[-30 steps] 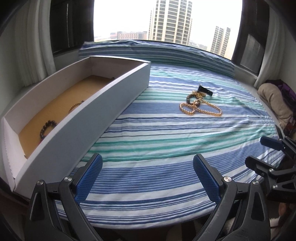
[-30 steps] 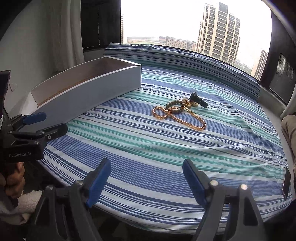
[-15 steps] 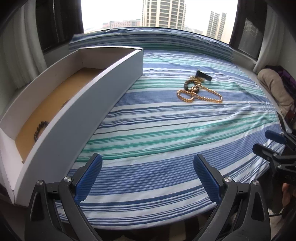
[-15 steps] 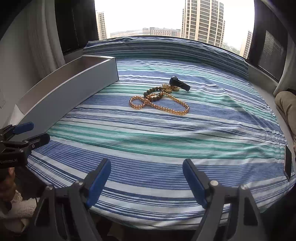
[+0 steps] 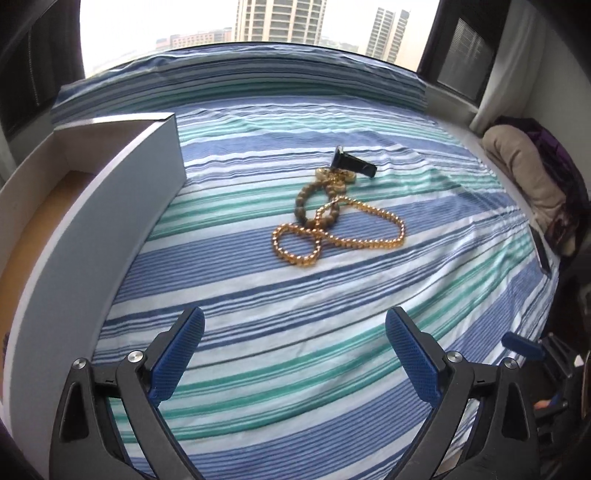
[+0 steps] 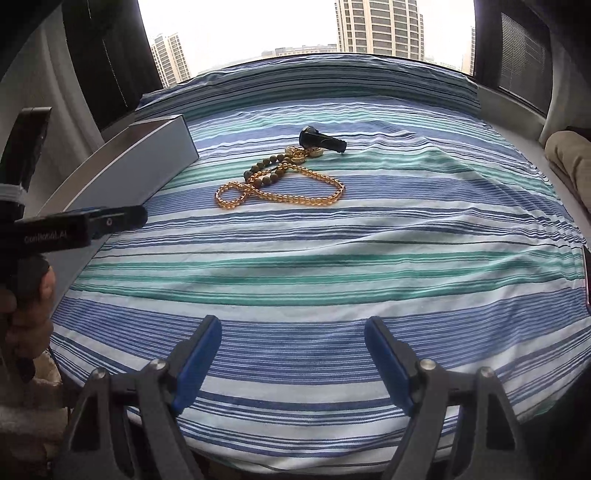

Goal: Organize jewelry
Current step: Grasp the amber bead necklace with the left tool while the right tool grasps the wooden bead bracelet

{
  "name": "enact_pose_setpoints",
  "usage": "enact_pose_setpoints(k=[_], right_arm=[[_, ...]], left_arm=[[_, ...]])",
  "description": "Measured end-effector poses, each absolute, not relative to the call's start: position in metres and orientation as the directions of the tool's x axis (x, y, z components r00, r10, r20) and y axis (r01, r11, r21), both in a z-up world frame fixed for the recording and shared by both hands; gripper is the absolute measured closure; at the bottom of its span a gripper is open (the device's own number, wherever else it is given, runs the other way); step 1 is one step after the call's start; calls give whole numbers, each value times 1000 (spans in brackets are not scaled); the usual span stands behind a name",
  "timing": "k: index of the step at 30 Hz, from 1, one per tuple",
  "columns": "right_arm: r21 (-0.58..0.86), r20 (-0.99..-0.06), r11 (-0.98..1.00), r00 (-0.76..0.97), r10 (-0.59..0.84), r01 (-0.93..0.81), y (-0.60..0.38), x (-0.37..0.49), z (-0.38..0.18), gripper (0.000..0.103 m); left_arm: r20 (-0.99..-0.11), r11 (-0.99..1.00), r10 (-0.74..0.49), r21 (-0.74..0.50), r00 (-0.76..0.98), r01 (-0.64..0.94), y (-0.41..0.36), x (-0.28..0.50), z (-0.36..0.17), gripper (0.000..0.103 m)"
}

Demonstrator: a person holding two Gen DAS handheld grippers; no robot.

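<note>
Striped bedspread [image 5: 332,332] by window [image 6: 258,26], jewelry pile [image 5: 332,218], white box [image 5: 92,229]

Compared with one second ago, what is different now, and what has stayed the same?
Both grippers have come closer to the jewelry pile, which looks larger in both views. The left gripper has moved past the white box. Both remain open and empty; the jewelry has not moved.

striped bedsheet [image 5: 332,302], beige pillow [image 5: 524,173], window [image 6: 266,26], high-rise towers [image 6: 376,26]
</note>
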State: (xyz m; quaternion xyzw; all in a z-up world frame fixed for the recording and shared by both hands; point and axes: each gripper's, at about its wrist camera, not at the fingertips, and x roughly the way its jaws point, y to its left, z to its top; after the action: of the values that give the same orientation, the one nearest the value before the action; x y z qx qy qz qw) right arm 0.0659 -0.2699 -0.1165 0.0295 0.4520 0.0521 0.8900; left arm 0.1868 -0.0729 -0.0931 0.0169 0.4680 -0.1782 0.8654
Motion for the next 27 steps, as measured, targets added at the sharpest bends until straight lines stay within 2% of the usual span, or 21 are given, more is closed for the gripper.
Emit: enact_pose_setpoints(k=[3,8,11,13,14,16,20,27], right_arm=[[123,-808,991,575,129,-51,-278,65,-121,22],[125,-800,991,587,127,-43,-287,58,-120,22],[129,-794,991,595,126,-39,-293,54,-119,22],[132,-792,991,597,125,-32,-298,51,-119,22],[134,-793,991,597,123,-27,-300,49,-120,22],[140,-796,990,593,119,-11,-307,48,-122,22],[149,-802,989,586,113,14,-317,49,-126,22],[158,-799,987,589,120,14,-318,53,-124,22]], left_arm=[[-828,928,-305,-148,470,342,-105,224,-106,10],[-882,947,-212,-79,422,310,-146,272,-147,38],[-885,964,-188,-83,426,253,-149,285,-160,41],[-883,971,-151,-47,444,235,-150,283,-161,49],[-880,972,-137,-30,455,235,-150,280,-160,68],[-879,967,-143,-27,455,253,-145,272,-160,96],[-893,964,-208,-116,400,241,-123,260,-155,98],[-892,962,-234,-156,386,224,-72,213,-141,98]])
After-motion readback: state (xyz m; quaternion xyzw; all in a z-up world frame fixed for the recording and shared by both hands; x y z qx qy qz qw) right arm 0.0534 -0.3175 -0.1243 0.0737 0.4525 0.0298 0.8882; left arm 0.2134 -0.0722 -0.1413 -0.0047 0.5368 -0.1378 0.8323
